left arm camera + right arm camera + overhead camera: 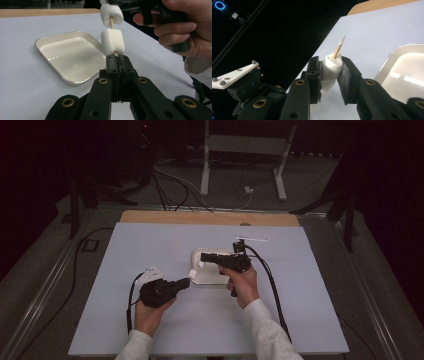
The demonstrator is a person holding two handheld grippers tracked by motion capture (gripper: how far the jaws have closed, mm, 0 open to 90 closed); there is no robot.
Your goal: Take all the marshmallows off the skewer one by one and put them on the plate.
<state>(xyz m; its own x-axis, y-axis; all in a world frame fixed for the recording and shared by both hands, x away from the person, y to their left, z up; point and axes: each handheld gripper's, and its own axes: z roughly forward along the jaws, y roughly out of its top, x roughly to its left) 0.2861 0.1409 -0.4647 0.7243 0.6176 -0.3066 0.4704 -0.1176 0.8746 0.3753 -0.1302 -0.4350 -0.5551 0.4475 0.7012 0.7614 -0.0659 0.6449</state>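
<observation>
A wooden skewer carries two white marshmallows. My left gripper is shut on the skewer's lower end, just under the lower marshmallow. My right gripper is shut on the upper marshmallow, and the skewer's pointed tip sticks out above it. In the high view the left gripper and right gripper meet over the left edge of a shallow white tray. The tray holds nothing.
The tray lies on a pale blue-white mat with a wooden table edge behind it. A small white strip lies beyond the tray. Cables and a white stand are on the floor beyond.
</observation>
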